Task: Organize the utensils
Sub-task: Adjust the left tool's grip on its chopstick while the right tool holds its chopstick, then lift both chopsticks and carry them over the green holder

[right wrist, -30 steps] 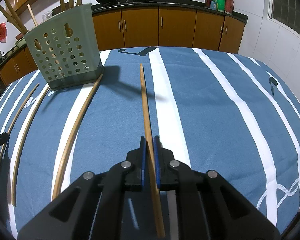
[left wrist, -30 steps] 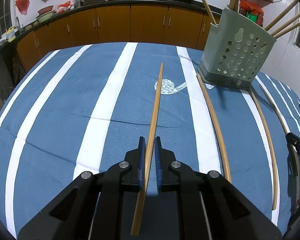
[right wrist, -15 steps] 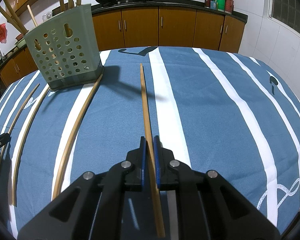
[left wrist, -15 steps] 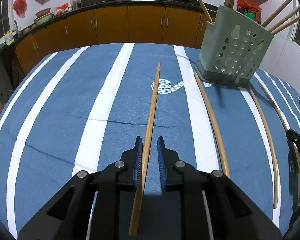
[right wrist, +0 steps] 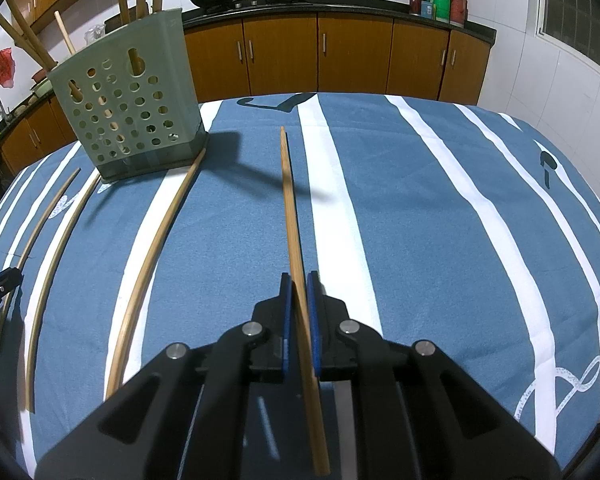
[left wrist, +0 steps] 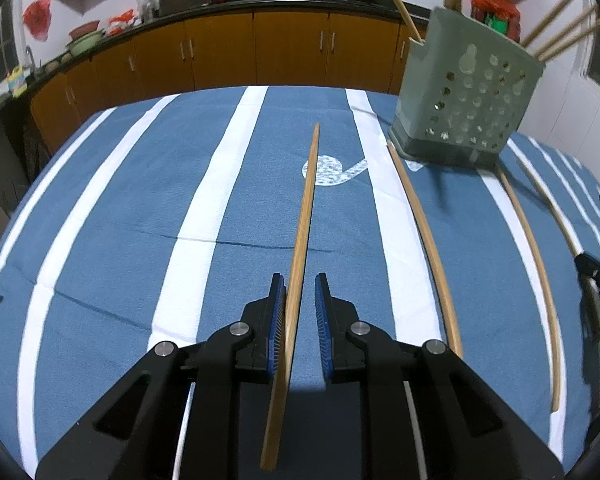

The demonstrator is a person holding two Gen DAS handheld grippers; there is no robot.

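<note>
A wooden chopstick (left wrist: 306,216) runs forward between the fingers of my left gripper (left wrist: 300,292). The jaws stand apart; the stick leans on the left pad with a gap at the right pad. My right gripper (right wrist: 298,288) is shut on another chopstick (right wrist: 290,208) that points forward over the blue striped cloth. The green perforated utensil holder (left wrist: 466,96) stands upright at the far right of the left wrist view and the far left of the right wrist view (right wrist: 128,100), with several sticks in it.
Three loose chopsticks lie on the cloth: one (left wrist: 424,236) beside the holder's base, two more (left wrist: 530,264) further right. In the right wrist view they lie at the left (right wrist: 156,244). Kitchen cabinets (right wrist: 320,56) stand behind the table.
My left gripper's jaws have opened around its chopstick, which now rests loose against the left pad. The right gripper stays shut on its chopstick and has not moved.
</note>
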